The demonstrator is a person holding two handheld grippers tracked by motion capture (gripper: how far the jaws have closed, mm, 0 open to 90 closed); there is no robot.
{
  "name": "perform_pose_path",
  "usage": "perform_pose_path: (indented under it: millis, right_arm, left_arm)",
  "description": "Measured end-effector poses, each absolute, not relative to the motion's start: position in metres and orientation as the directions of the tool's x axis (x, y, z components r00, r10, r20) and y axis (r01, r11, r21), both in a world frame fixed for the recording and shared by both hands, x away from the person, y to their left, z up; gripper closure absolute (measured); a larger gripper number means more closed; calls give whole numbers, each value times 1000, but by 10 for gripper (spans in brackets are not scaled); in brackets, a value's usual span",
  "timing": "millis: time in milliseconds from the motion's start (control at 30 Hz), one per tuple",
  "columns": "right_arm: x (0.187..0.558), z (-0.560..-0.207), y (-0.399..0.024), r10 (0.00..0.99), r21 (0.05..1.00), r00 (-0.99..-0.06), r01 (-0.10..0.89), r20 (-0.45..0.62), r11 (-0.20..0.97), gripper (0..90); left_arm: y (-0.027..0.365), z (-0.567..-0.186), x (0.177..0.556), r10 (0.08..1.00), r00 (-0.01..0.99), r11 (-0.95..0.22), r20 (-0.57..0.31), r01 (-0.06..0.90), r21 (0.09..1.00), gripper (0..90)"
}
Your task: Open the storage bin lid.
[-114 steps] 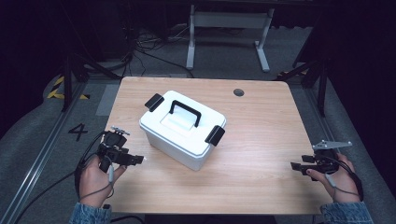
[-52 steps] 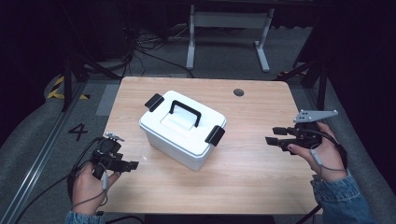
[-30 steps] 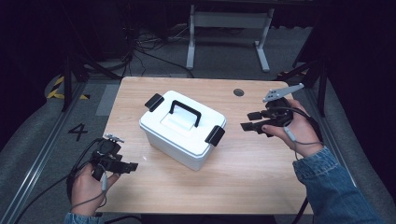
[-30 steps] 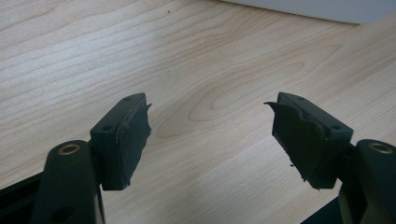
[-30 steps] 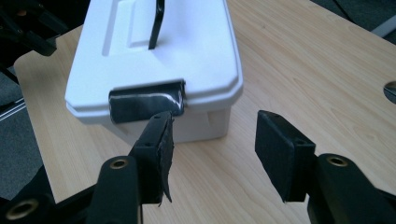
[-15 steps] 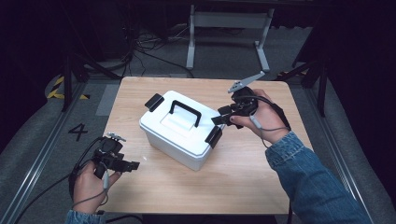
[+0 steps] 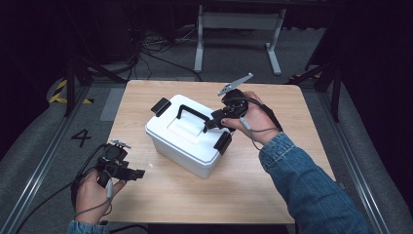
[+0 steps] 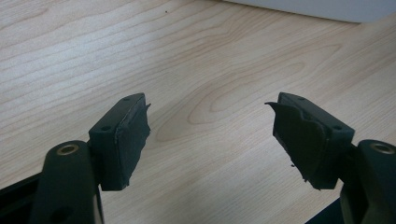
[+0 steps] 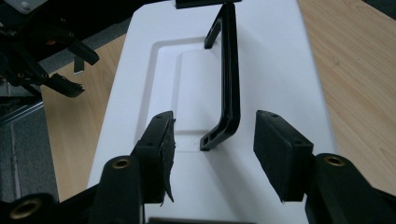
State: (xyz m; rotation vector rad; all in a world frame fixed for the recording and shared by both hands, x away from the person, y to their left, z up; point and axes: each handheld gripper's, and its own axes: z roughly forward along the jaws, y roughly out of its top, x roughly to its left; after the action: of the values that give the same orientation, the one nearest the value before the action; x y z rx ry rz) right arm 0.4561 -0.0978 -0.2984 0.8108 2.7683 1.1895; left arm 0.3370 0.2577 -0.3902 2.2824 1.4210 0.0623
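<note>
A white lidded box with a black handle and black end latches sits mid-table on the wooden table. My right gripper hovers over the box's right end, open. In the right gripper view its jaws straddle the near end of the handle without touching it, above the lid. My left gripper rests at the table's front left, apart from the box. It is open over bare wood, with the box's edge just ahead.
A metal stand and floor cables lie behind the table. A floor marking "4" and rails run along the left. Bare wood surrounds the box on the front and right. The left gripper shows far off in the right gripper view.
My right gripper has travelled from the table's right edge leftward to over the box handle. The left gripper shifted slightly toward the front and has since stayed put.
</note>
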Motion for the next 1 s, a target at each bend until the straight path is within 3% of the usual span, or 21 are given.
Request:
perform_pose_path:
  millis: [467,767,1000]
  right_arm:
    - [469,-309,-72,478,662,-858,469,185,585,596]
    - [473,-311,-63,495,632,-846,496,198,595,835]
    - [469,-309,-59,508,629,-840,501,189,594,849]
  left_arm:
    - [256,-392,339,860,470,-370,-200,844,388,272]
    - [258,-393,339,861,466,-365,-203,845,390,272]
    - [258,-393,338,861,466,-365,-205,846,390,272]
